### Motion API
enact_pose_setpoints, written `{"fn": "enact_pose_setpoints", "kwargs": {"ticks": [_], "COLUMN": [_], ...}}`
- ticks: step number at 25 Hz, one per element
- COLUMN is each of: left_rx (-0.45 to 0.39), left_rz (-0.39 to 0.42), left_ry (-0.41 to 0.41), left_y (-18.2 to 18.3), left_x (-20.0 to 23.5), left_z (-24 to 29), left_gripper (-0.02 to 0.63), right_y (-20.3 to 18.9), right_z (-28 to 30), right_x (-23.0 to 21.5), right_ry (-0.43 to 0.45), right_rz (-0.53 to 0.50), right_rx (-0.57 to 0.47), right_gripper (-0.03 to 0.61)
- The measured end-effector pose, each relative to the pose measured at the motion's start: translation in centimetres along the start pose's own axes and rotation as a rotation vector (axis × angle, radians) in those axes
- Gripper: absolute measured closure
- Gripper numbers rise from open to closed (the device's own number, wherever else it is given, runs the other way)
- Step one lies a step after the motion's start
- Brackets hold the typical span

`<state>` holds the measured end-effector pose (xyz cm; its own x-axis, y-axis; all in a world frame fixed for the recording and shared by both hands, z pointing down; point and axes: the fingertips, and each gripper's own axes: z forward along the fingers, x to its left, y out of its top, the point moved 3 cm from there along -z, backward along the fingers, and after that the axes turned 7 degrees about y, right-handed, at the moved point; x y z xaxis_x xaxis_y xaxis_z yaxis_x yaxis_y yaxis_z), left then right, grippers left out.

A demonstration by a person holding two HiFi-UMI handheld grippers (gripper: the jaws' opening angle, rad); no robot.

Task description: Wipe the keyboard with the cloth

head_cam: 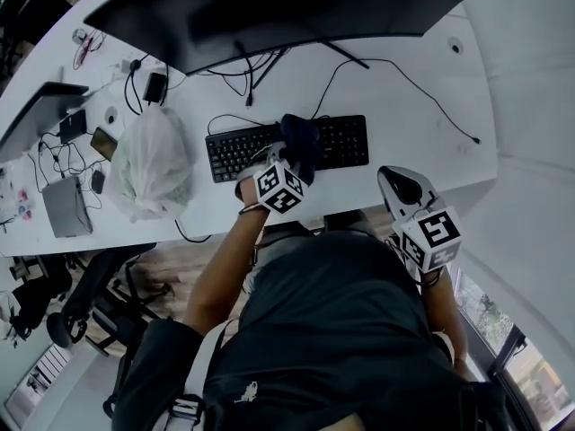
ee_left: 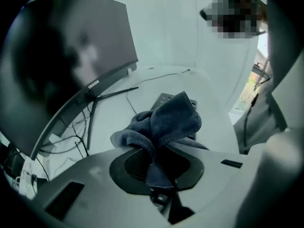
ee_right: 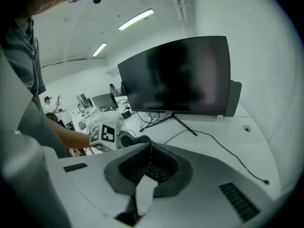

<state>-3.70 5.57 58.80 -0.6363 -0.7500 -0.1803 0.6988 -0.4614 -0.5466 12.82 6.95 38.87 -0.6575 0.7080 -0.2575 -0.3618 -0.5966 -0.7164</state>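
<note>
Left hand-held gripper [head_cam: 289, 158] is clamped on the cloth [head_cam: 302, 140]. Its jaws pinch one fold, and the left gripper view shows no gap between them. The cloth bunches out past the jaw tips over the middle of the keyboard [head_cam: 346, 140]. Cannot tell whether it presses the keys or hangs just above them. Right hand-held gripper [head_cam: 402, 187] is off the keyboard's right end, on the near side, by the worktop [head_cam: 431, 151] edge. Its jaws are shut together with nothing between them.

Step in hand, as I read it, is the wipe itself, from the keyboard's middle.
- Bring the lump of cloth down so that it meets the keys, not the hard jaw tips.
- Run long passes along the key rows toward each end of the keyboard.
- Press lightly, or the keyboard may skate on the smooth worktop.
- The idle right hand-held gripper could steady the keyboard's right end.
- Only a small fold is held, so a hard drag might pull the cloth free.

The cloth is dark grey-blue with a thick terry pile. It is crumpled into a soft mound with one rolled edge. Cannot tell if it is damp or dry. The keyboard is black and full-width, and it lies flat and slightly slanted.
</note>
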Motion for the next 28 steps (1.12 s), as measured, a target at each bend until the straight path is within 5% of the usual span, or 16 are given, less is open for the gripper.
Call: {"fn": "enact_pose_setpoints", "kwargs": {"ticks": [4, 8, 12, 18, 21, 28], "left_rx": [0.047, 0.047, 0.068, 0.002, 0.052, 0.091], "left_rz": [0.008, -0.016, 0.073, 0.102, 0.083, 0.076], "left_ry": [-0.027, -0.085, -0.158, -0.012, -0.038, -0.159], "left_y": [0.9, -0.9, -1.8, 1.8, 2.1, -1.3], "left_x": [2.8, -1.7, -5.4, 1.8, 3.6, -3.7], "left_z": [2.6, 1.1, -0.5, 1.0, 2.7, 0.4], "left_gripper": [0.568, 0.569, 0.569, 0.568, 0.568, 0.568], "right_y": [0.5, 0.4, 0.2, 0.8, 0.8, 0.5], "right_z": [0.8, 0.3, 0.3, 1.6, 1.9, 1.7], "right_x": [0.6, -0.4, -1.7, -1.4, -1.4, -3.0], "right_ry": [0.012, -0.014, -0.04, -0.005, -0.005, -0.032], "right_rz": [-0.015, 0.005, 0.042, 0.025, 0.023, 0.056], "right_rx": [0.004, 0.01, 0.017, 0.025, 0.037, 0.046], "right_gripper": [0.568, 0.568, 0.568, 0.568, 0.568, 0.568]}}
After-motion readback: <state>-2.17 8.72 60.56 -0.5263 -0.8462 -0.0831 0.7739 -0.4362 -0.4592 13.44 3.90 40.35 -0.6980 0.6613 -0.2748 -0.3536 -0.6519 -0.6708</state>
